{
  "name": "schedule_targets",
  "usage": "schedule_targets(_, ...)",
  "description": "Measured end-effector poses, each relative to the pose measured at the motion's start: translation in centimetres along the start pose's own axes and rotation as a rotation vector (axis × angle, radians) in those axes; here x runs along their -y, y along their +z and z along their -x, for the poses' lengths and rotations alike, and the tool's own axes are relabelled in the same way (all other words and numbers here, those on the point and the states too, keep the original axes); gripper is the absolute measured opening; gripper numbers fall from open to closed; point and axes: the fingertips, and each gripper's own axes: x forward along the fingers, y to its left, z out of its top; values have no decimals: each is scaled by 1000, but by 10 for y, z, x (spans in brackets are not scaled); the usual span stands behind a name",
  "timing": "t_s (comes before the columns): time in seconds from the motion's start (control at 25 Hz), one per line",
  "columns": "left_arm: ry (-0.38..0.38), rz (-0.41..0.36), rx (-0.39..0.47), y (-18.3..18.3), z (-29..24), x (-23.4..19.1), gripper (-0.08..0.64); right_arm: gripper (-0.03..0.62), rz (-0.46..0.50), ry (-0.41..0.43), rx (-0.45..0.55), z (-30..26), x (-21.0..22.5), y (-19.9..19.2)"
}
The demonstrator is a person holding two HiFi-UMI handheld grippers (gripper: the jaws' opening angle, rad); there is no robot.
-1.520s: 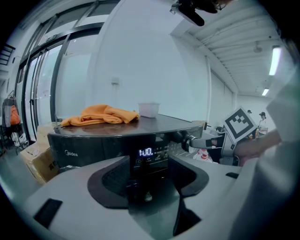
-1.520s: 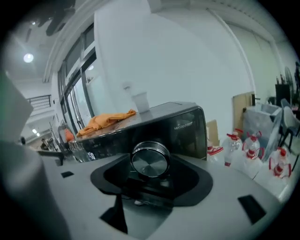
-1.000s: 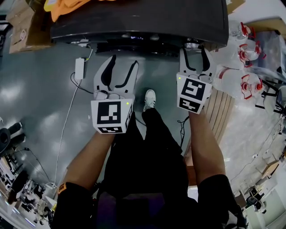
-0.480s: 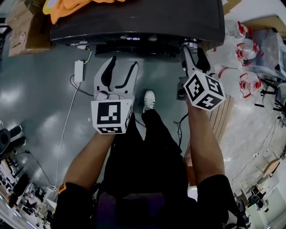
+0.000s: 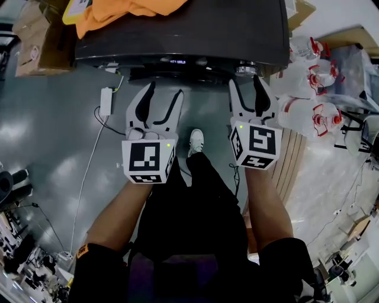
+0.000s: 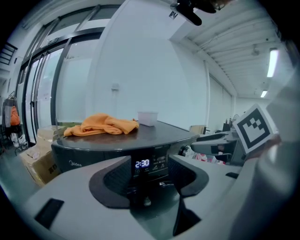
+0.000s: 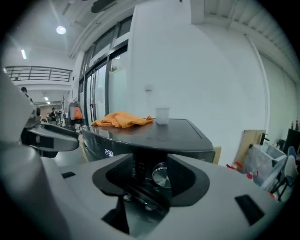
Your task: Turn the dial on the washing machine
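Observation:
The dark washing machine (image 5: 177, 35) fills the top of the head view, with its silver dial (image 5: 246, 69) at the right end of the front panel. My right gripper (image 5: 245, 81) points at the dial (image 7: 161, 176) from just in front. Its jaws are open, a little narrower than before, and the dial shows in the gap beyond the tips, untouched. My left gripper (image 5: 163, 90) hangs open and empty further left, facing the lit display (image 6: 142, 163) that reads 2:30.
An orange cloth (image 5: 127, 9) and a clear plastic cup (image 7: 162, 115) lie on the machine's lid. Cardboard boxes (image 5: 35, 41) stand at the left, jugs with red caps (image 5: 311, 109) at the right. A power strip (image 5: 106, 94) with its cable lies on the floor.
The right gripper, first upright with its jaws around the dial, rolled clockwise, then rolled back upright and drew slightly away from the dial. The left gripper stayed put.

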Motion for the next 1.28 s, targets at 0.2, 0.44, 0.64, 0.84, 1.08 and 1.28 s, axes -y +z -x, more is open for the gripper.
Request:
schedule_targets(0.2, 28, -43, 9, 21, 22, 7, 214, 191, 56, 56, 21, 38, -26, 20)
schedule_targets(0.44, 34, -43, 32, 44, 59, 20, 131, 143, 85, 120, 40, 82, -54, 41)
schedule_targets(0.64, 41, -27, 53, 58, 91, 26, 68, 101, 120, 153, 52, 107, -63, 63)
schedule_targets(0.84, 35, -18, 72, 71, 113, 31, 41, 45, 103, 157, 95, 123, -62, 84)
schedule_targets(1.08, 11, 0, 66, 81, 132, 38, 20, 18, 128, 208, 122, 144, -76, 101)
schedule_targets(1.28, 12, -3, 72, 87, 141, 42, 15, 17, 135, 242, 130, 154, -85, 109)
